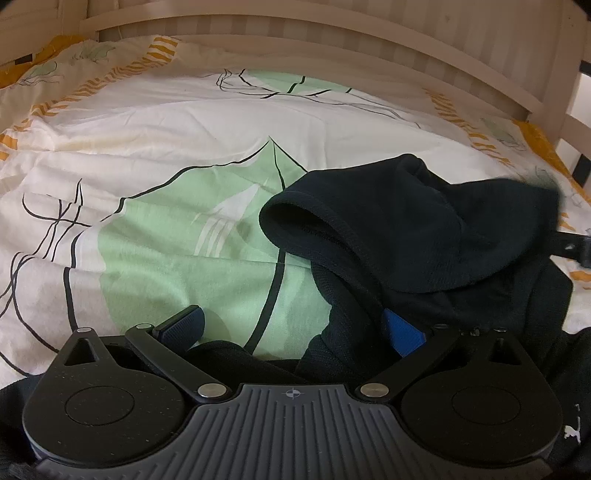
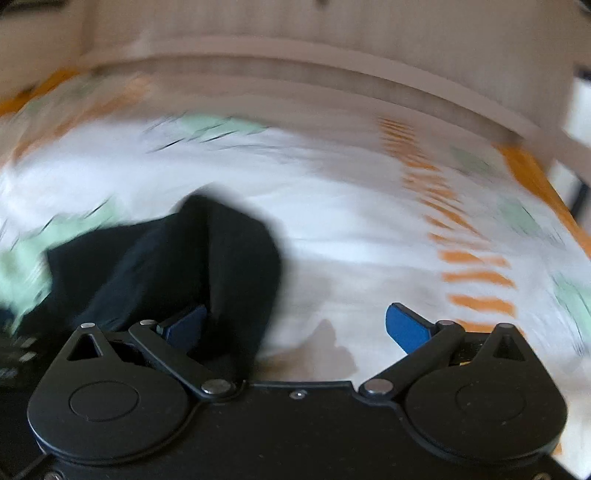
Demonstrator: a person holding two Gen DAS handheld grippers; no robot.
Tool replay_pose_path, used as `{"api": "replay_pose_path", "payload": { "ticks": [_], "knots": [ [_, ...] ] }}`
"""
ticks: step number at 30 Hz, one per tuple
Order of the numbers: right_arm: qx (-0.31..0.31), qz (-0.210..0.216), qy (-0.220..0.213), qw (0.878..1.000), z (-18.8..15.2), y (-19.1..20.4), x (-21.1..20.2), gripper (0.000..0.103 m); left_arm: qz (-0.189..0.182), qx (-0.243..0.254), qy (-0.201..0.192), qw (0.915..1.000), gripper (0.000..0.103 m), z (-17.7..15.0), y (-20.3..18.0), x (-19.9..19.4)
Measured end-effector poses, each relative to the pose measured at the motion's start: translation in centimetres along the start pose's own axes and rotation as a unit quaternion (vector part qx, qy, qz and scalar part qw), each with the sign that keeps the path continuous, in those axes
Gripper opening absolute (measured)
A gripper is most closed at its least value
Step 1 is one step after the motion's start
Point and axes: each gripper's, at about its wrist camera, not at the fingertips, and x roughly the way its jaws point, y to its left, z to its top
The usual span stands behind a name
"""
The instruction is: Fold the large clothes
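Note:
A dark navy garment (image 1: 406,229) lies bunched on the bed at the right of the left wrist view, its ribbed sleeve opening facing left. My left gripper (image 1: 291,328) is open; folds of the garment hang over its right finger and lie between the jaws. The right wrist view is blurred by motion. There my right gripper (image 2: 295,326) is open, and the same dark garment (image 2: 166,258) drapes over its left finger. A dark blurred part (image 1: 576,247) at the right edge of the left wrist view looks like the other gripper.
The bed is covered by a white sheet (image 1: 184,147) printed with green leaves and orange stripes, also seen under the right gripper (image 2: 351,240). A pale wooden bed rail (image 1: 332,33) runs along the far side (image 2: 332,44). A small white logo (image 1: 570,432) shows on dark cloth.

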Motion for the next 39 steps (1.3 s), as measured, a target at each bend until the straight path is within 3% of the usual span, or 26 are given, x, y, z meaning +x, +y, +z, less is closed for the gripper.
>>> {"api": "replay_pose_path", "payload": {
  "ticks": [6, 10, 14, 19, 27, 32, 34, 36, 39],
  "knots": [
    [0.1, -0.024, 0.043, 0.994, -1.9, -7.4, 0.7, 0.102, 0.004, 0.005, -0.001, 1.0, 0.103, 0.4, -0.3, -0.1],
    [0.127, 0.019, 0.014, 0.992, -1.8, -8.2, -0.9, 0.102, 0.006, 0.012, -0.013, 0.9998, 0.102, 0.9, -0.3, -1.3],
    [0.12, 0.081, -0.013, 0.989, -0.9, -6.5, -1.7, 0.102, 0.019, 0.031, -0.022, 0.9991, 0.102, 2.0, -0.1, -2.0],
    [0.027, 0.052, 0.008, 0.998, -0.7, -3.4, -0.5, 0.102, 0.057, 0.09, -0.021, 0.9941, 0.102, 3.1, 0.3, -0.7],
    [0.036, 0.06, -0.001, 0.998, 0.4, -2.8, 1.8, 0.102, 0.071, 0.097, -0.032, 0.9922, 0.102, 4.9, 0.8, 1.6],
    [0.012, 0.053, 0.014, 0.998, 1.1, -1.7, 3.4, 0.102, 0.085, 0.107, -0.013, 0.9906, 0.102, 5.6, 0.6, 3.3],
    [0.006, 0.05, 0.012, 0.999, 1.3, -1.5, 3.5, 0.102, 0.101, 0.106, -0.025, 0.989, 0.101, 5.9, 0.6, 3.1],
    [0.003, 0.033, -0.016, 0.999, 1.9, -1.7, 2.8, 0.101, 0.128, 0.087, -0.075, 0.985, 0.101, 6.4, 0.9, 1.5],
    [0.047, 0.012, -0.08, 0.996, 2.4, -3.9, 0.7, 0.102, 0.103, 0.063, -0.111, 0.9865, 0.101, 6.6, 1.6, -0.3]
  ]
}}
